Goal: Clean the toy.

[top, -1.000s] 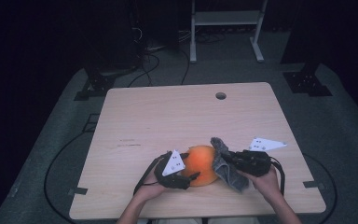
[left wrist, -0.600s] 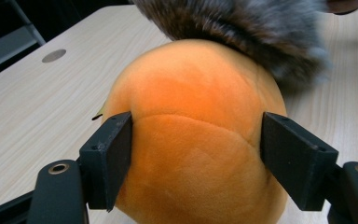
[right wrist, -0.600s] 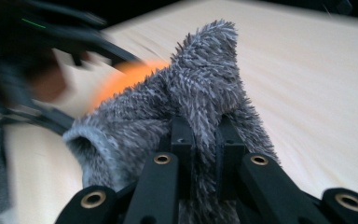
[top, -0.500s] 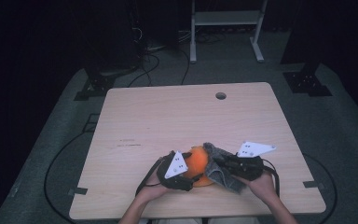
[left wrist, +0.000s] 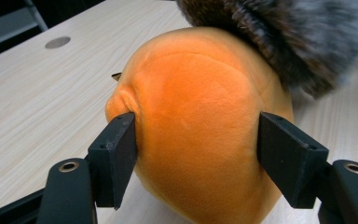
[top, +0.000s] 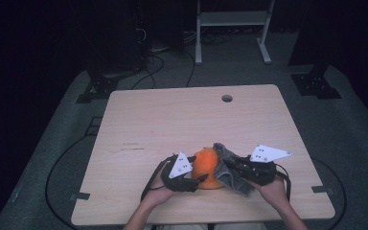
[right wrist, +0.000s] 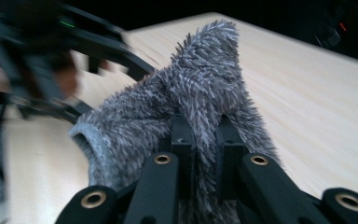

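Wiping the orange plush ball (top: 207, 167) well means bracing it: it sits near the desk's (top: 182, 120) front edge, the left hand-held gripper (left wrist: 198, 140) pinching its sides, dimpling it. The right hand-held gripper (right wrist: 205, 140) is pinched on the grey fuzzy cloth (right wrist: 191, 98); I'd drag it with light, even pressure.

Pale wooden surface (top: 172, 124), rectangular with rounded corners, on grey floor matting (top: 345, 139). Round cable hole (top: 227, 98) near the far edge, right of centre. Faint dark scribble marks (top: 130, 146) left of centre. Black cables (top: 153, 62) trailing over the floor beyond the far left corner. White metal frame (top: 232, 21) standing far back, right of centre. Dark footed stands at far left (top: 96, 88) and far right (top: 316, 84).
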Demonstrator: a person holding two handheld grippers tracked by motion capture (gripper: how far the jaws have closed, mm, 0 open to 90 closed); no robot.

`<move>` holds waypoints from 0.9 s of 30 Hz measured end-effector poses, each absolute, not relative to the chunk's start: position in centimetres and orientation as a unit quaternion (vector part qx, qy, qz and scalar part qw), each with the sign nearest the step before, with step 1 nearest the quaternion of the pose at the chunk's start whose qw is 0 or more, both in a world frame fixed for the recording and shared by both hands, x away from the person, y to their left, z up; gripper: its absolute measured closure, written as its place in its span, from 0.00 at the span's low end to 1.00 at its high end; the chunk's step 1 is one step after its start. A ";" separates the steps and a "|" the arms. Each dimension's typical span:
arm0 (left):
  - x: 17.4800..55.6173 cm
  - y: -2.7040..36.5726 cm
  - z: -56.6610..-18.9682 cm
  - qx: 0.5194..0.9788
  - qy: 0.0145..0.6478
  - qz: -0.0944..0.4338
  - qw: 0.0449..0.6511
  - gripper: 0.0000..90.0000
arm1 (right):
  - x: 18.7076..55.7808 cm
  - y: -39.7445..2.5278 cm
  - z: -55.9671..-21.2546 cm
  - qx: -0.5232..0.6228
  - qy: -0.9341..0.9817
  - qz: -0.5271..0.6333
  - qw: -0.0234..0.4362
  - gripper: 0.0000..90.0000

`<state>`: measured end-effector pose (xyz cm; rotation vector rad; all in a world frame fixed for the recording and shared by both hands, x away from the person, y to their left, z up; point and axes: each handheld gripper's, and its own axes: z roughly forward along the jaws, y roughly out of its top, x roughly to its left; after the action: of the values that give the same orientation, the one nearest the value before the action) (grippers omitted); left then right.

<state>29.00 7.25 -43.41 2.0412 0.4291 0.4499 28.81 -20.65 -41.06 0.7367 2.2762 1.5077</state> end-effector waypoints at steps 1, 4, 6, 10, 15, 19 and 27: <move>28.9 7.1 -43.3 0.838 0.170 0.187 0.484 0.34 | 28.4 -20.2 -40.7 0.236 0.798 0.532 0.155 0.90; 28.7 7.1 -43.2 0.836 0.168 0.192 0.485 0.28 | 28.2 -19.4 -41.0 0.220 0.813 0.512 0.167 0.90; 29.2 7.1 -43.4 0.830 0.199 0.186 0.487 0.18 | 28.5 -19.8 -41.3 0.230 0.810 0.516 0.157 0.90; 29.9 7.1 -43.8 0.825 0.234 0.137 0.495 0.13 | 28.9 -20.3 -41.5 0.239 0.810 0.513 0.155 0.90; 29.1 6.5 -43.5 0.831 0.200 0.167 0.492 0.29 | 28.2 -19.9 -40.7 0.229 0.807 0.517 0.170 0.90; 28.3 6.0 -43.4 0.840 0.170 0.190 0.478 0.30 | 27.4 -18.2 -40.2 0.185 0.818 0.523 0.152 0.90; 28.1 5.8 -43.5 0.846 0.155 0.198 0.470 0.33 | 28.5 -19.7 -40.4 0.228 0.814 0.510 0.161 0.90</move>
<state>28.13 5.75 -43.54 2.0732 0.3802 0.4843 28.50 -19.69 -40.39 0.6500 2.3237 1.4560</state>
